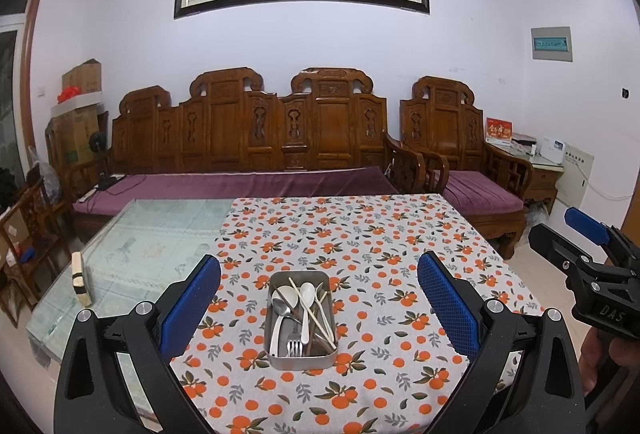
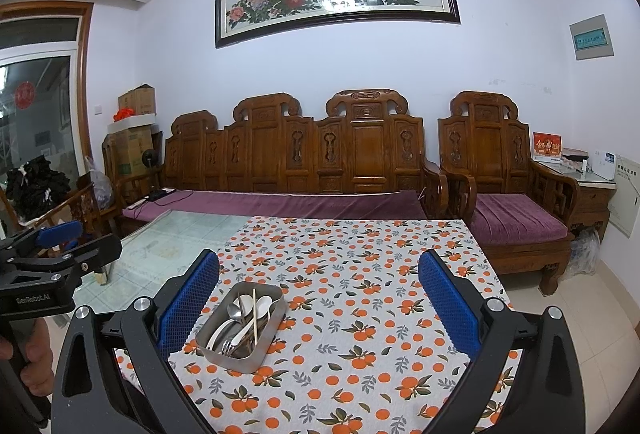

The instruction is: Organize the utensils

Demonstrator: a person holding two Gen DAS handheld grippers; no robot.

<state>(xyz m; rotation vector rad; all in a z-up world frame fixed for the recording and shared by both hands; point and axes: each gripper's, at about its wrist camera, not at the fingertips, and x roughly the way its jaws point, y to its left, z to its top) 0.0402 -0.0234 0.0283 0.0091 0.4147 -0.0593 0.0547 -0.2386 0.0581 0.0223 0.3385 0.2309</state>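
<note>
A rectangular metal tin [image 1: 301, 359] [image 2: 234, 364] sits on the orange-print tablecloth [image 1: 360, 234]. It holds white spoons [image 1: 307, 296], a metal spoon [image 1: 280, 308], a fork [image 1: 294, 345] and pale chopsticks [image 1: 316, 318] [image 2: 255, 314]. My left gripper [image 1: 319, 298] hovers open above the table, with the tin centred between its blue pads. My right gripper [image 2: 319, 300] is open too; the tin lies by its left finger [image 2: 188, 308]. Each gripper shows at the edge of the other's view, the right one [image 1: 588, 230] and the left one [image 2: 60, 234]. Neither holds anything.
A bare glass tabletop [image 1: 160, 234] lies left of the cloth, with a pale block [image 1: 82, 284] standing near its left edge. Behind the table is a carved wooden sofa [image 1: 248, 138] with purple cushions, and an armchair [image 1: 460, 138] to the right. A hand [image 2: 36, 358] grips the left handle.
</note>
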